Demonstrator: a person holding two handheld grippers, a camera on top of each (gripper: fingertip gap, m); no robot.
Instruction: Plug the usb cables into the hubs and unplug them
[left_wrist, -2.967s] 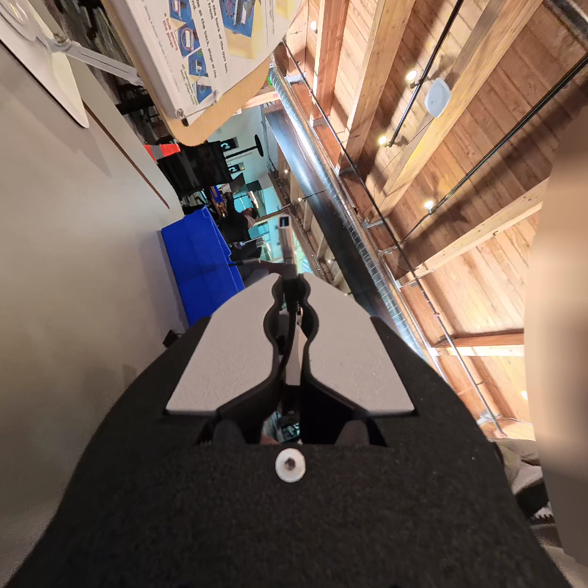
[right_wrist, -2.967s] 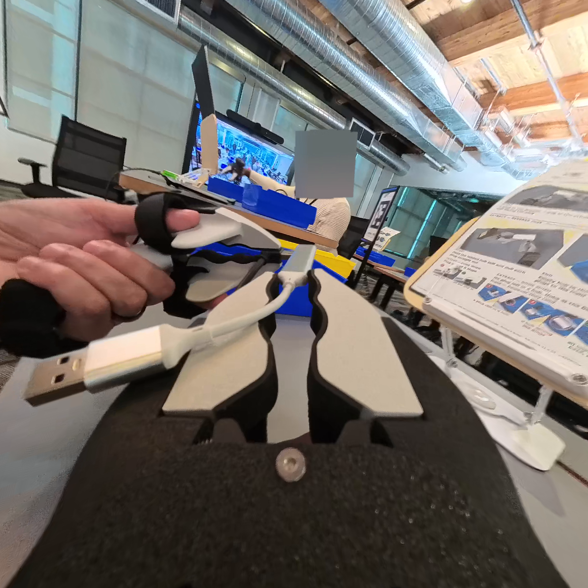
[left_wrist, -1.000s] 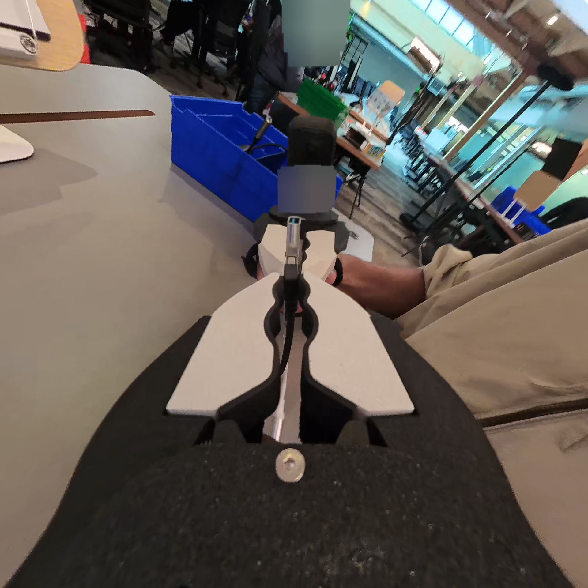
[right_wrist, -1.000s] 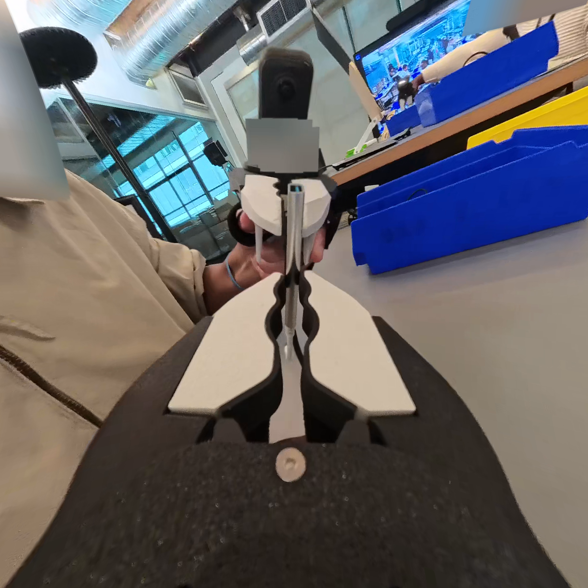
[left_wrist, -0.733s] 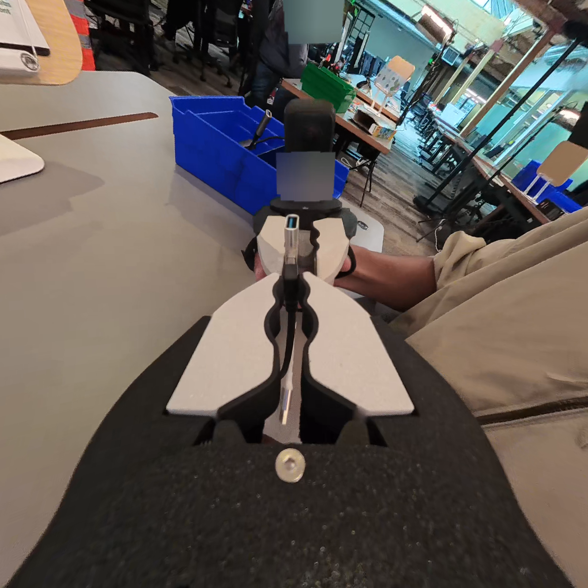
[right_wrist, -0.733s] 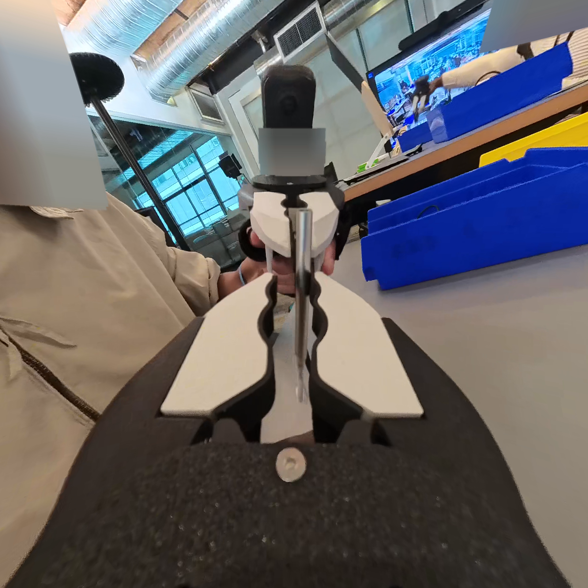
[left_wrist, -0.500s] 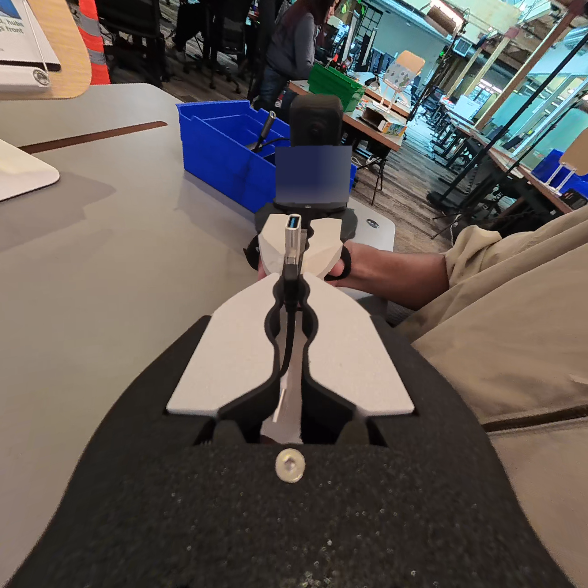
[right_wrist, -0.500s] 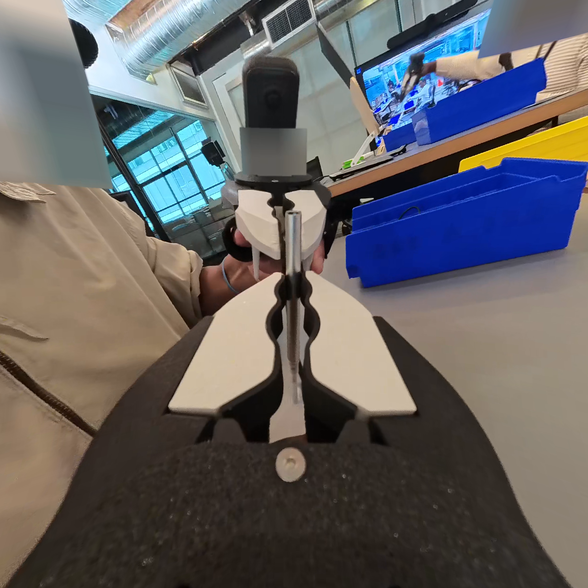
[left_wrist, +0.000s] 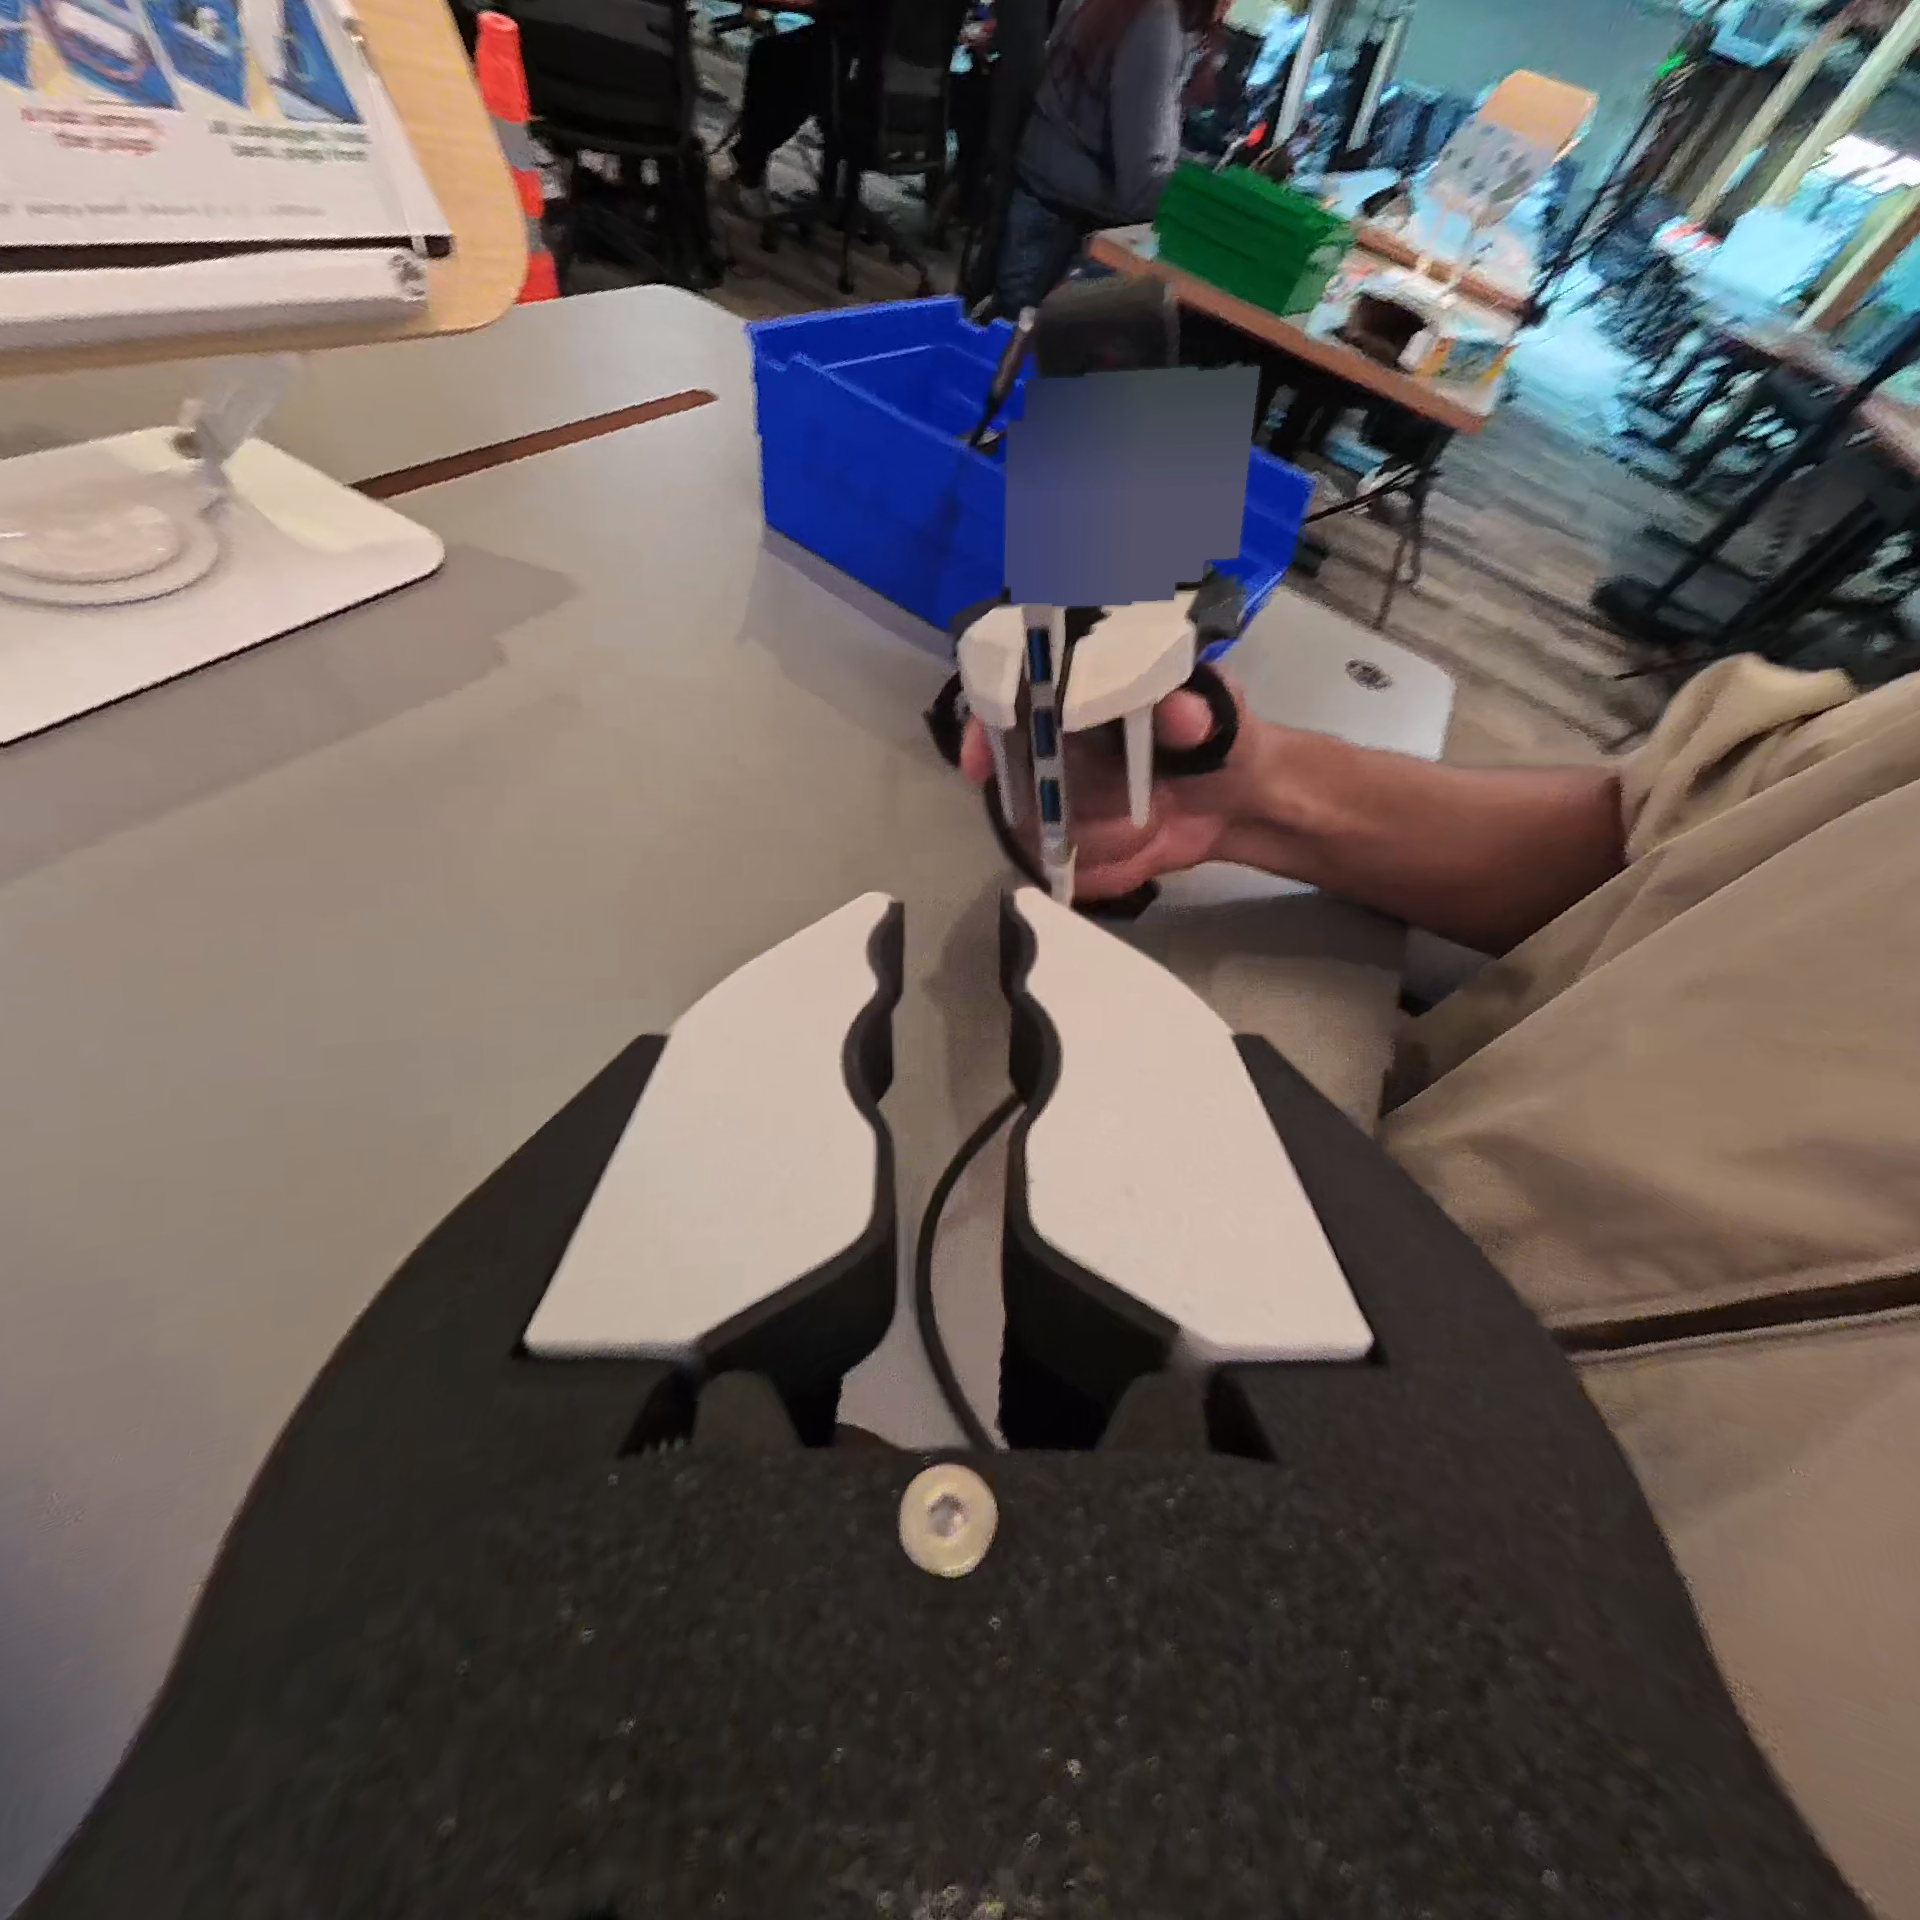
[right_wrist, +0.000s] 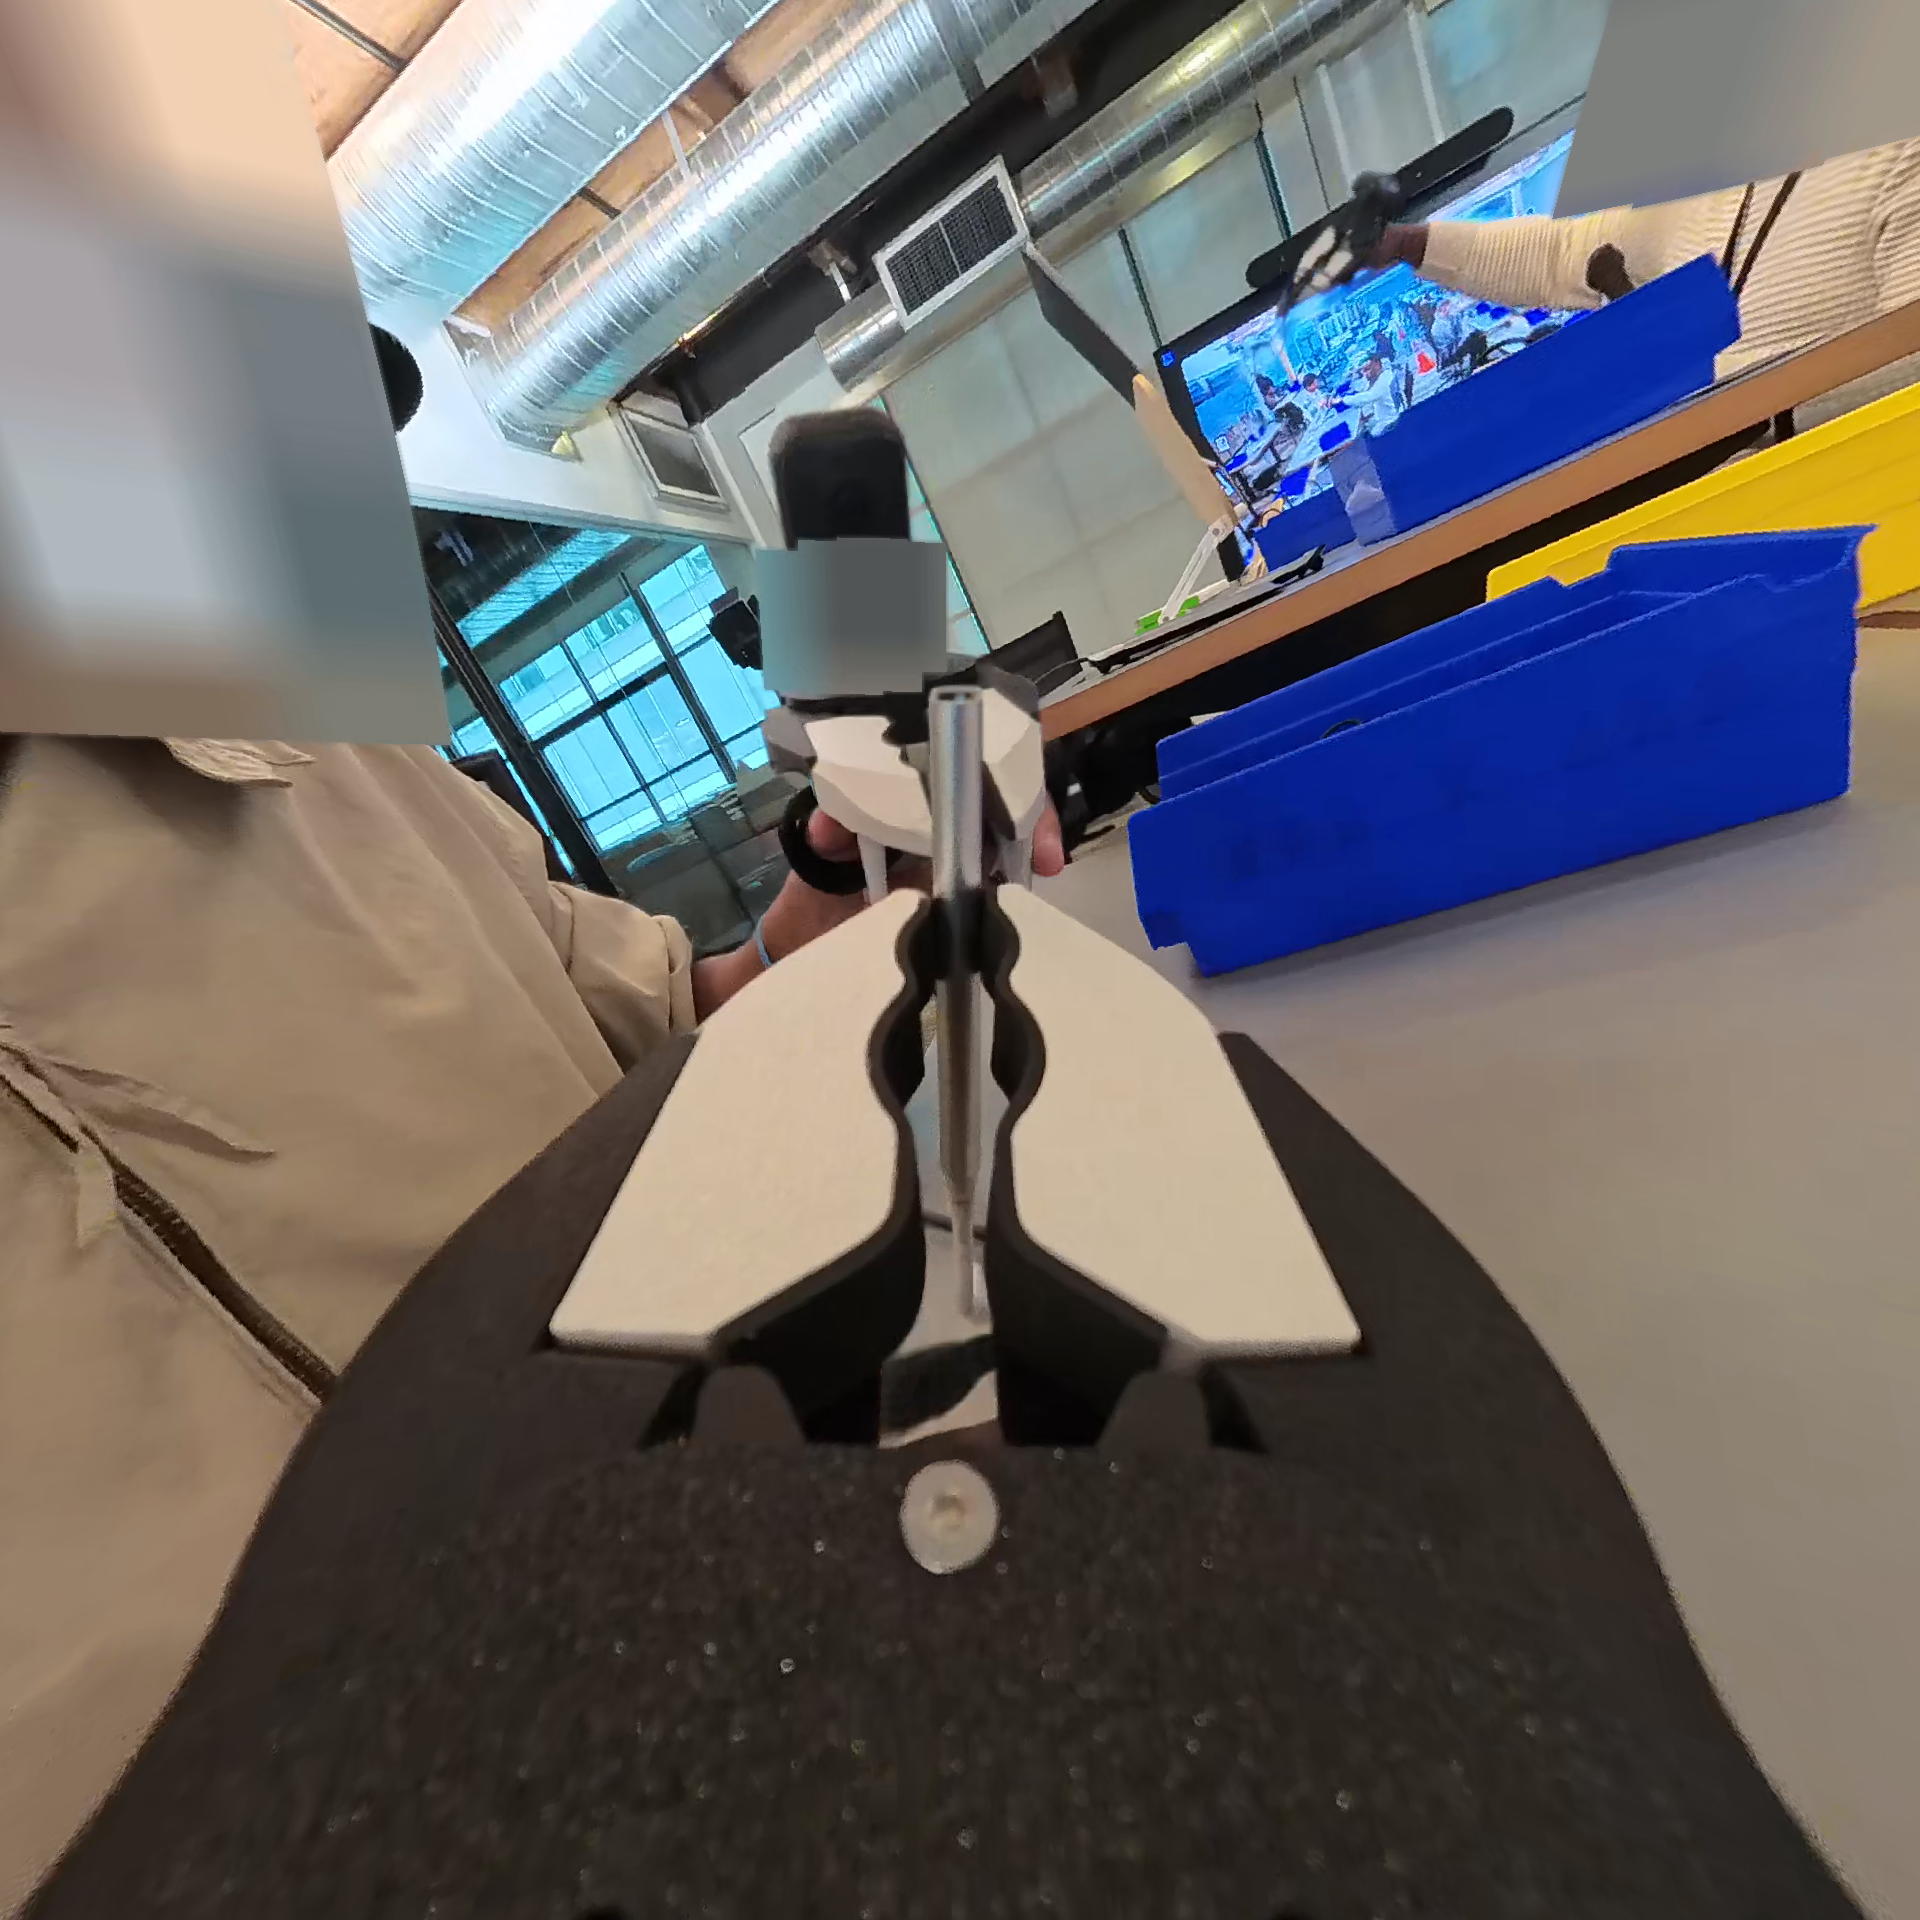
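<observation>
My left gripper (left_wrist: 951, 906) is open and holds nothing. A black USB cable (left_wrist: 932, 1262) runs loose through the gap between its fingers; its plug does not show. My right gripper (right_wrist: 956, 906) is shut on a slim silver hub (right_wrist: 956, 800), seen edge-on and pointing forward. In the left wrist view the right gripper (left_wrist: 1075, 649) faces me just ahead, with the hub (left_wrist: 1042, 753) and its blue ports hanging down from its jaws. The left gripper (right_wrist: 914, 764) shows close behind the hub in the right wrist view.
A blue bin (left_wrist: 883, 468) stands on the grey table (left_wrist: 416, 935) behind the right gripper; it also shows in the right wrist view (right_wrist: 1507, 779). An instruction board on a white stand (left_wrist: 260, 530) is at the far left. The person's beige sleeve (left_wrist: 1662, 987) fills the right. The left gripper's tips are roughly 7 cm from the right gripper's.
My left gripper has opened and let go of the black cable's plug, which no longer sticks out of its jaws. The right gripper stays shut on the hub.
</observation>
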